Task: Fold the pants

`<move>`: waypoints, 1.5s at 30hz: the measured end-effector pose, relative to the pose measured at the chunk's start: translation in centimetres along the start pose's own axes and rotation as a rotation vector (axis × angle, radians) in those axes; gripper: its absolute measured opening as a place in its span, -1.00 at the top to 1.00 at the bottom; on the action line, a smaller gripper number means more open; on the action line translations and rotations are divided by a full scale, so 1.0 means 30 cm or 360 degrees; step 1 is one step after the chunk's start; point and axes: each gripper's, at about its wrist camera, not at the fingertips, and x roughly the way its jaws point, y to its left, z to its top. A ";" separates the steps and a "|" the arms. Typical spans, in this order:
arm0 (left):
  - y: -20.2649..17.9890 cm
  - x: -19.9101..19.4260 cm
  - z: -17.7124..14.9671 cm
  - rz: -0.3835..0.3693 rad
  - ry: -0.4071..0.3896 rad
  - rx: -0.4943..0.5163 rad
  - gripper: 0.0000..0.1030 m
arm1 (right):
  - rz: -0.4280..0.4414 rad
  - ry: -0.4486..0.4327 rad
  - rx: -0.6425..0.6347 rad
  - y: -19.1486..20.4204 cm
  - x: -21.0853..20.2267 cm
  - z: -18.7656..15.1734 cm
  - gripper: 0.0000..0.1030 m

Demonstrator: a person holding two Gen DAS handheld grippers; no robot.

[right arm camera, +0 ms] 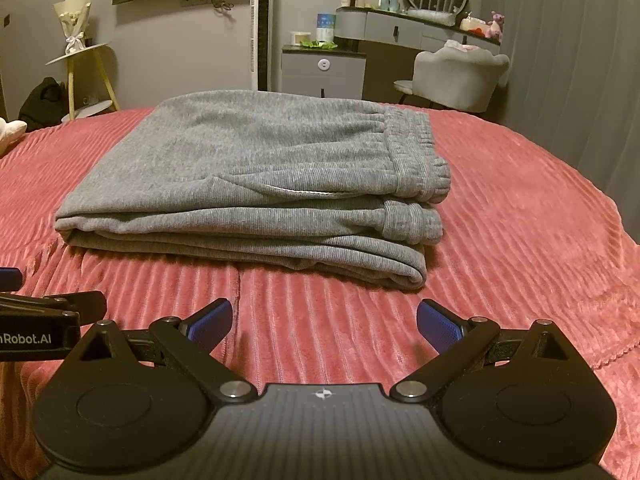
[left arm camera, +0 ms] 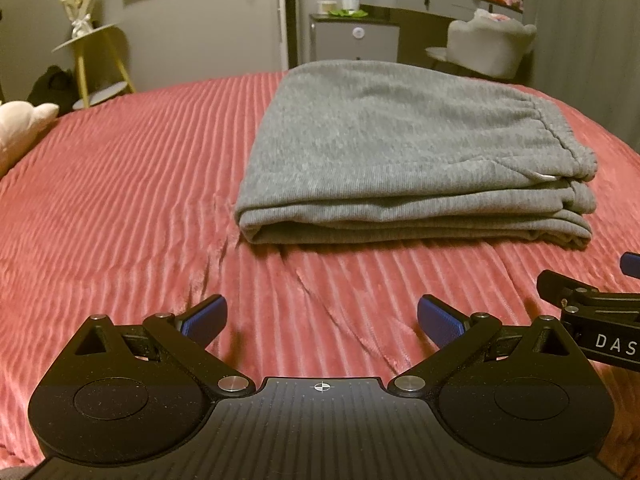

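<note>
On the bed: we are seeing the grey pants lying folded into a flat stack, resting on the pink ribbed bedspread.
Pants, detail: the elastic waistband is sitting at the right end of the top layer, with cuffed layers showing beneath it in the right wrist view.
Left gripper: we are holding it low over the bedspread, short of the pants; its blue-padded fingers are standing spread wide, with nothing between them.
Right gripper: we are holding it just beside the left one, likewise short of the stack; its fingers are parted wide and holding nothing.
Cross-view: each gripper's black body is showing at the edge of the other's camera.
Background: a grey upholstered chair is standing before a dressing desk carrying bottles; a small grey cabinet is standing beside it.
Far left: a wrapped bouquet is resting on a yellow-legged side stand.
</note>
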 end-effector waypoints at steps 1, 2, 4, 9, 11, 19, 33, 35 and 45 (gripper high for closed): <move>0.001 0.000 0.000 -0.0001 0.0001 0.0000 -1.00 | 0.0000 -0.0001 -0.0002 0.001 0.000 0.000 -0.92; 0.001 0.000 0.000 -0.0002 0.0001 0.0000 -1.00 | -0.0001 -0.0002 -0.0005 0.002 -0.001 0.000 -0.92; 0.001 0.000 0.000 0.0002 -0.0001 0.0002 -1.00 | -0.0003 -0.0005 -0.0010 0.003 -0.003 0.000 -0.92; 0.003 0.001 -0.001 -0.0005 -0.0003 0.0000 -1.00 | -0.0012 -0.0012 -0.0020 0.007 -0.004 0.000 -0.92; 0.002 0.001 -0.001 -0.0006 -0.0003 -0.0003 -1.00 | -0.0014 -0.0014 -0.0024 0.007 -0.005 0.000 -0.92; 0.001 0.000 -0.001 -0.0006 -0.0007 0.0002 -1.00 | -0.0020 -0.0022 -0.0028 0.006 -0.008 0.000 -0.92; -0.001 -0.001 -0.002 -0.0006 -0.0007 0.0008 -1.00 | -0.0021 -0.0031 -0.0037 0.007 -0.009 0.000 -0.92; -0.001 -0.001 -0.003 -0.0004 -0.0006 0.0010 -1.00 | -0.0020 -0.0032 -0.0037 0.007 -0.009 0.000 -0.92; -0.002 -0.001 -0.004 -0.0004 -0.0007 0.0013 -1.00 | -0.0020 -0.0039 -0.0043 0.009 -0.011 0.001 -0.92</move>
